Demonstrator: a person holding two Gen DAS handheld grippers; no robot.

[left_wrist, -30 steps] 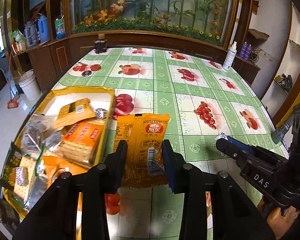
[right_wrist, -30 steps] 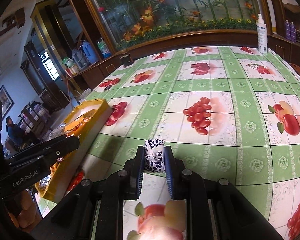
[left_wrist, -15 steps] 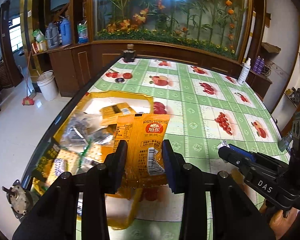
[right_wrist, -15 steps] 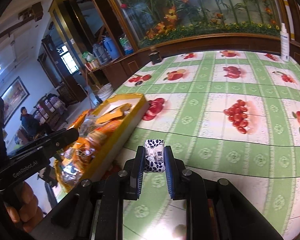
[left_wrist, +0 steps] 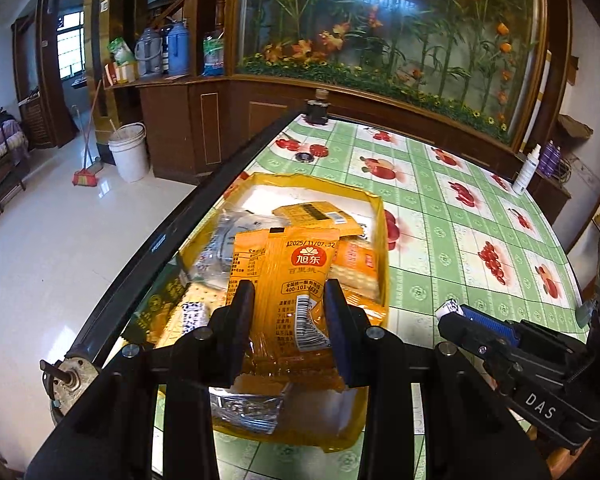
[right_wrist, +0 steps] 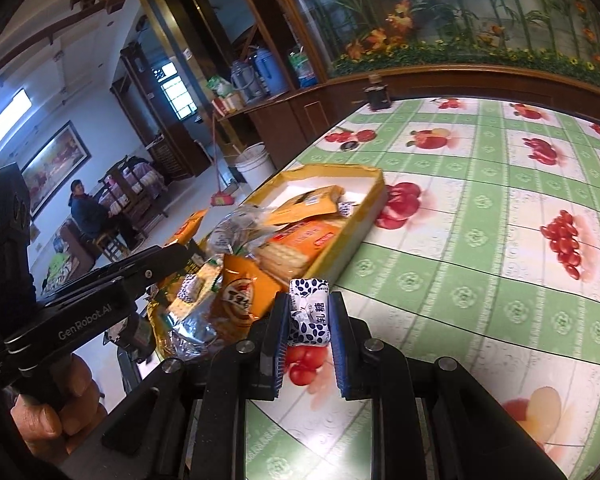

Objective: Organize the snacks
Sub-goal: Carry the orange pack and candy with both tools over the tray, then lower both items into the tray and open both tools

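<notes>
Left wrist view: left tool [left_wrist: 289, 308], pinching an orange snack sachet [left_wrist: 296, 280] between its two fingers, printed with a red logo, a date line and a barcode. The sachet hangs above a yellow tray [left_wrist: 381, 216] that sits near the left edge of the worktop [left_wrist: 452, 216]. Tray contents: a cracker pack [left_wrist: 356, 268], a flat orange packet [left_wrist: 320, 216], clear and silver wrappers [left_wrist: 224, 248], and a small blue-and-white candy [left_wrist: 192, 312]. Worktop cover: green check cloth with fruit prints. Far end: a dark jar [left_wrist: 317, 109]; right edge: a white spray bottle [left_wrist: 527, 170]. The right tool [left_wrist: 454, 312] enters from the lower right.

Right wrist view: right tool [right_wrist: 309, 316], pressed on a small wrapped candy [right_wrist: 309, 312], white with dark blue leaf print, held above the worktop [right_wrist: 480, 240] just beside the near right corner of the tray [right_wrist: 364, 216]. The left tool's black body [right_wrist: 92, 312] lies to the left, gripped by a hand [right_wrist: 56, 412]. Background: a white bucket [right_wrist: 256, 164] on the floor and a seated person [right_wrist: 88, 212] at a distant table.
</notes>
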